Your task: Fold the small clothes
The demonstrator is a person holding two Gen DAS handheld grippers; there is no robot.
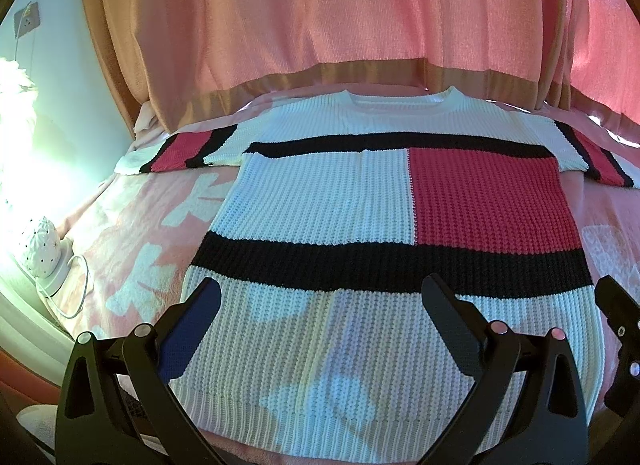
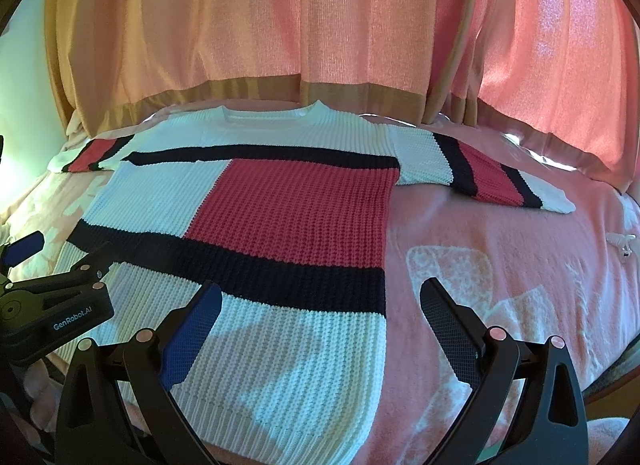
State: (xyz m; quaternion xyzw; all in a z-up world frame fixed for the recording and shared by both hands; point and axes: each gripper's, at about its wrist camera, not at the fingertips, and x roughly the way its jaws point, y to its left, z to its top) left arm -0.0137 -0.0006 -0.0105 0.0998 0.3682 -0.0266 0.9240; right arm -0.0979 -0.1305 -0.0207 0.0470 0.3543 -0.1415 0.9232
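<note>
A knit short-sleeved sweater, white with black bands and a red block, lies flat and spread on the pink bed, collar far, hem near. It also shows in the right wrist view. My left gripper is open and empty above the hem's left half. My right gripper is open and empty over the hem's right corner, its right finger over bare blanket. Each gripper shows in the other's view: the right one and the left one.
A pink blanket with white patterns covers the bed. Pink curtains hang behind it. A white dotted lamp with a cord stands off the left side, below a wall socket.
</note>
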